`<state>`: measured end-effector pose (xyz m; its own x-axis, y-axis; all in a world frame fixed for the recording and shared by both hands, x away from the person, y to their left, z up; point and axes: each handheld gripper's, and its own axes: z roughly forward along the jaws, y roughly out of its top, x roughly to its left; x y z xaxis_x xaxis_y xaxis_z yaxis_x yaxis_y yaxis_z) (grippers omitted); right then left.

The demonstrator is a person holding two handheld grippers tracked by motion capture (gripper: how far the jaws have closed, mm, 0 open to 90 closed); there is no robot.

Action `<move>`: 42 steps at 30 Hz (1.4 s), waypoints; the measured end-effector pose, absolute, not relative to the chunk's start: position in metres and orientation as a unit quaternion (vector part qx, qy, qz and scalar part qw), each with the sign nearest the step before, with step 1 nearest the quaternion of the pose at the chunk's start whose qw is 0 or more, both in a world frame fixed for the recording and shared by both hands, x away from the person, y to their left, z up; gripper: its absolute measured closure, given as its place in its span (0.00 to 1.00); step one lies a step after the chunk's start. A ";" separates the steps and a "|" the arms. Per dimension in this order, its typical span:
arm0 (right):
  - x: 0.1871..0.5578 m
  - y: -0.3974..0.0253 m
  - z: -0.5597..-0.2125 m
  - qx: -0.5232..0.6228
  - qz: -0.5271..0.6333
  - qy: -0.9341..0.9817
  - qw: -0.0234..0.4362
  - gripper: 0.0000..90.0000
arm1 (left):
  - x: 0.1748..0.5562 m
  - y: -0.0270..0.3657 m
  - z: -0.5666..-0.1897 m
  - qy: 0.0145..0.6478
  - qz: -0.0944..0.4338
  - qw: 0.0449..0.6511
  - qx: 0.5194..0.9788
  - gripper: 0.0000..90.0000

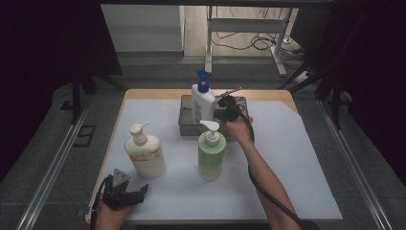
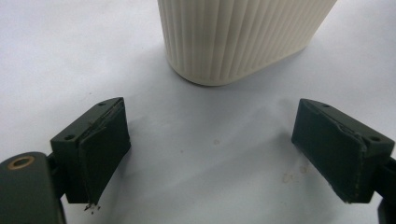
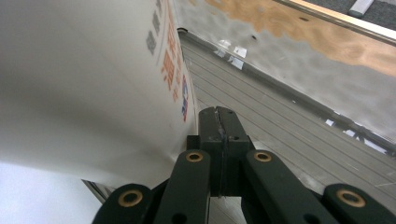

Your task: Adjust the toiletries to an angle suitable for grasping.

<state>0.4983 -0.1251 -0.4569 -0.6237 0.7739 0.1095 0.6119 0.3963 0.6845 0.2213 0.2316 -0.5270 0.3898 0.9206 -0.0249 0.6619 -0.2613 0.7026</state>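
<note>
The spray bottle [image 1: 203, 99], white with a blue trigger head, stands upright in the metal tray [image 1: 186, 125] at the far middle of the bench [image 1: 297, 163], its long axis vertical. In the right gripper view its white wall [image 3: 84, 79] lies just to the left of the fingers [image 3: 219, 140], which are pressed together with nothing between them; they rest beside the bottle rather than around it, over the ribbed tray floor [image 3: 280, 126]. So, as we judge it, the coming move turns on that sideways offset: we would have to part the fingers and shift toward the bottle before any hold.

Our right gripper [image 1: 229, 109] is by far the nearer one, its forearm reaching out across the bench past the green pump bottle [image 1: 211, 152]. Our left gripper [image 1: 125, 191] sits low at the near left edge, fingers [image 2: 100, 149] spread wide and empty, facing the cream pump bottle [image 1: 144, 151] just ahead.
</note>
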 end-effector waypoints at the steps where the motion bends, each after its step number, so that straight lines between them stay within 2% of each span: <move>1: 0.499 -0.125 -0.457 0.413 0.355 0.831 0.113 0.99 | 0.221 0.232 -0.527 0.515 0.200 0.323 0.769 0.12; 42: 0.497 -0.083 -0.460 0.383 0.355 0.848 0.092 1.00 | 0.222 0.232 -0.527 0.515 0.199 0.323 0.769 0.12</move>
<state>0.4970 -0.0830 -0.4595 -0.6895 0.7149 0.1163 0.5844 0.4543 0.6724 0.2215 0.2316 -0.5268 0.3901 0.9204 -0.0264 0.6630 -0.2610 0.7016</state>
